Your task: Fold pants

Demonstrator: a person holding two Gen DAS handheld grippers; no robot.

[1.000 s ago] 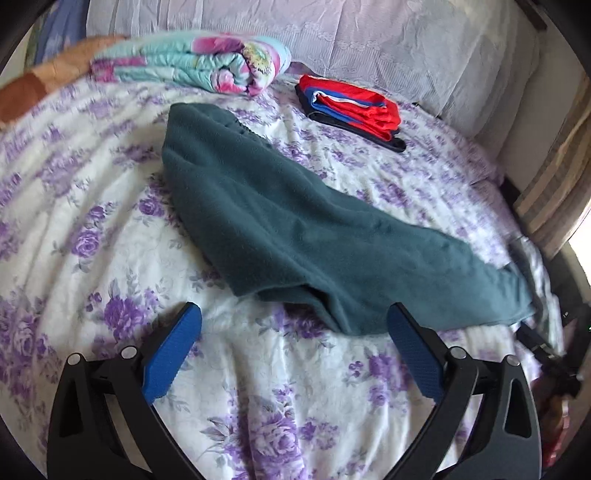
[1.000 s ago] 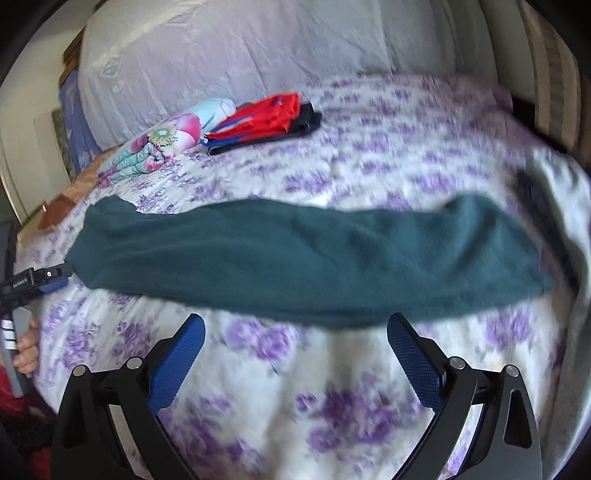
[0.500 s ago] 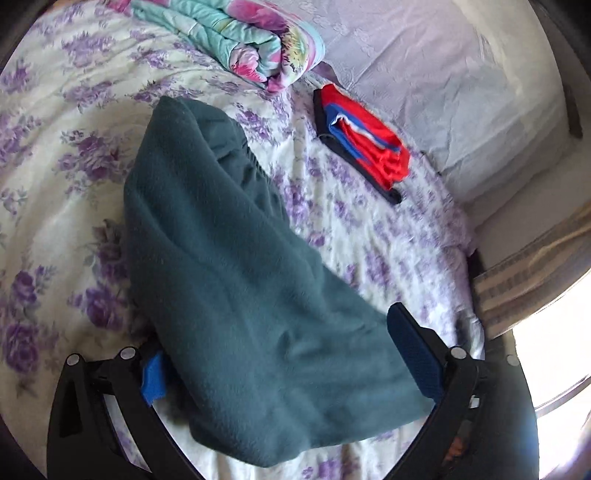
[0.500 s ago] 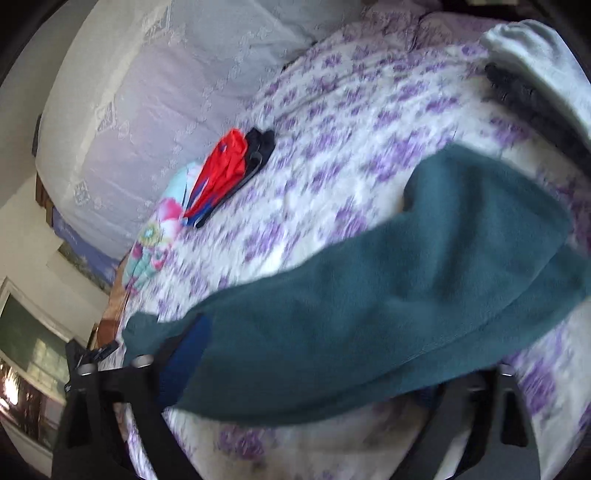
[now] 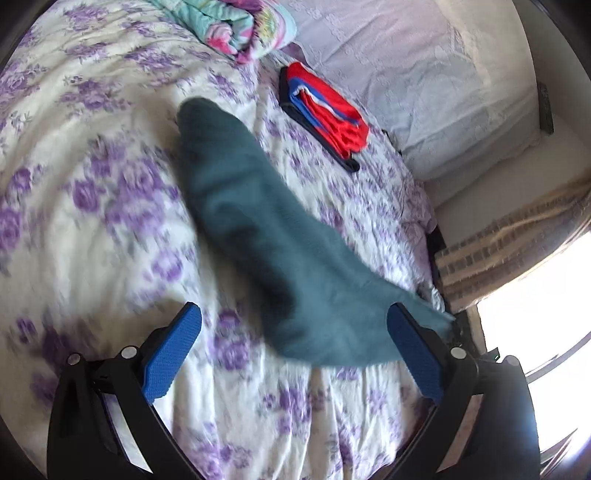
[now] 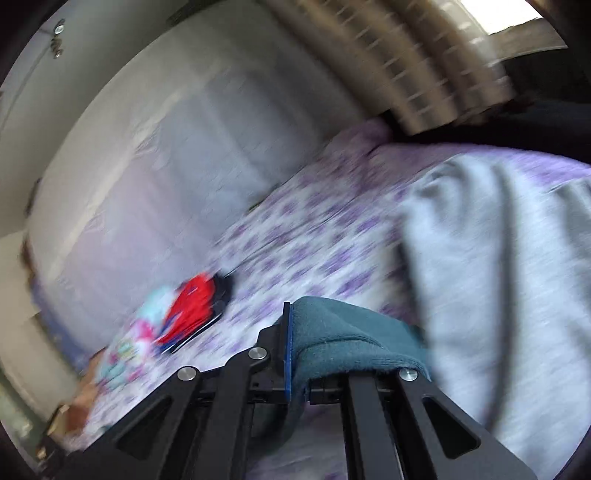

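Note:
The teal fleece pants [image 5: 266, 236] stretch across the purple-flowered bed [image 5: 92, 206], lifted at the near right end. My left gripper [image 5: 295, 343] is open, its blue pads [image 5: 170, 350] on either side of the cloth's near end, holding nothing. In the right wrist view my right gripper [image 6: 295, 354] is shut on the teal pants [image 6: 347, 336], which bunch over its fingers. That view is tilted and blurred.
A folded red, blue and black garment [image 5: 325, 114] [image 6: 192, 310] lies near the white pillows [image 5: 424, 74]. A rolled floral blanket [image 5: 240, 26] lies at the far left. Grey cloth [image 6: 498, 277] lies on the bed's right side. A curtain [image 5: 517, 236] and window are at the right.
My right gripper has shut on one end of the pants and lifted it, swinging sideways. My left gripper has drawn back from the cloth and stays open.

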